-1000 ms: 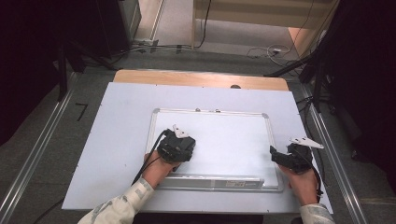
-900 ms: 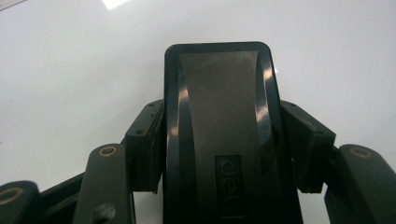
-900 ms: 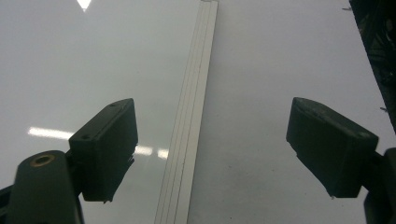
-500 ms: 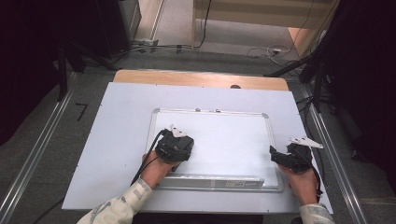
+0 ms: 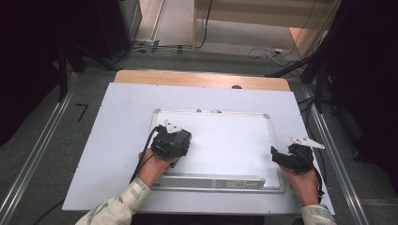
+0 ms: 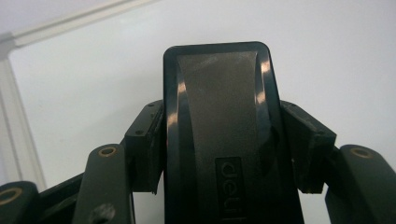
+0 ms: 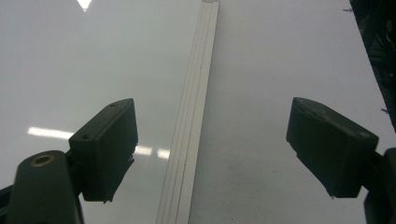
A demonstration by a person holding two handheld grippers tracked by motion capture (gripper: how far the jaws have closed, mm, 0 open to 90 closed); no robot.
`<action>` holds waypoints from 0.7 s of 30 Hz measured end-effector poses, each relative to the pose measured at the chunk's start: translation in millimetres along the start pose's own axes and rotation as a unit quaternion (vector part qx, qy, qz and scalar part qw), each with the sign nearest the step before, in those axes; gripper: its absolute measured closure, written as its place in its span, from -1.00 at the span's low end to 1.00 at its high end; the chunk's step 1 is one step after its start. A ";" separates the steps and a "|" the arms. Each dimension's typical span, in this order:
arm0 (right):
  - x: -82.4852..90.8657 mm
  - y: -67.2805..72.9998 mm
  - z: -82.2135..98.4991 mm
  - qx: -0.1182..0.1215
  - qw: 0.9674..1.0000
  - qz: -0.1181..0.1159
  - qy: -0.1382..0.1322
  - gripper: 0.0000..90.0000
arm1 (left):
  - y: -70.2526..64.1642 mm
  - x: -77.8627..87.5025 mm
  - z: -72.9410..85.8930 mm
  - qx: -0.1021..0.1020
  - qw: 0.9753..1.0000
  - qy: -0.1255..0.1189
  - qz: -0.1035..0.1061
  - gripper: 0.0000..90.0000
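Two hands, one hand-held gripper in each

The left hand-held gripper (image 5: 172, 142) has its jaws squeezed tight on an eraser (image 6: 223, 126). The right hand-held gripper (image 5: 281, 158) has its jaws wide apart, holding nothing. Both forearms come in from the bottom.

A: The eraser (image 6: 224, 135) is running off the bottom edge of the left gripper view, so its lettering is getting cut off partway.

B: And its underside is facing away, so whether it is touching the whiteboard (image 6: 336, 56) isn't something I can tell there.

A: In the high view the left gripper (image 5: 172, 143) is covering the eraser completely.

B: The right gripper (image 7: 210, 154) is having its own jaws clipped by the bottom and right edges of its view.

A: The whiteboard's frame (image 7: 191, 140) is running out of that picture top and bottom.

B: The label on the board's tray (image 5: 237, 183) is staying too small to read.
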State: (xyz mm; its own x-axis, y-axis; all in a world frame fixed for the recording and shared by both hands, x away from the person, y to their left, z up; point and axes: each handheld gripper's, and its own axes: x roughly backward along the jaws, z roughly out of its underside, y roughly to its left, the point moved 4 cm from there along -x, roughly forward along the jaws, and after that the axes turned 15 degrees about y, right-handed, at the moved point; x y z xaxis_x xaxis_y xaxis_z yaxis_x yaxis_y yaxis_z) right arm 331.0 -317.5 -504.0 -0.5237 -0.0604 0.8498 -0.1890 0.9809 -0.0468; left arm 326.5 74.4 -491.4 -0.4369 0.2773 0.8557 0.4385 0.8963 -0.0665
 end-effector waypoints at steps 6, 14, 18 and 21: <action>0.0 -0.6 0.5 0.000 1.000 0.000 0.001 -0.66 | 13.7 8.2 -6.2 0.026 1.000 -0.016 -0.003 -0.11; 0.1 -0.3 0.1 0.000 1.000 0.000 0.000 -0.66 | 28.3 8.6 -12.2 0.050 0.998 -0.020 -0.015 -0.11; 0.1 -0.7 0.1 0.000 1.000 0.001 -0.001 -0.66 | 35.1 6.5 -14.3 0.065 0.998 -0.020 -0.019 -0.11; 0.3 -0.8 0.1 0.000 1.000 0.001 -0.001 -0.66 | 39.2 6.0 -15.9 0.070 0.997 -0.020 -0.023 -0.11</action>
State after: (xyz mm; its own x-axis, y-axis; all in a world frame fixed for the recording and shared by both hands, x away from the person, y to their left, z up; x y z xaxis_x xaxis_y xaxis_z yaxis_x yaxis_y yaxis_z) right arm 330.9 -318.3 -503.7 -0.5252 -0.0596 0.8489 -0.1882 0.9810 -0.0476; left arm 353.6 105.7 -480.8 -0.4857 0.2463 0.8387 0.3050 0.9469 -0.1015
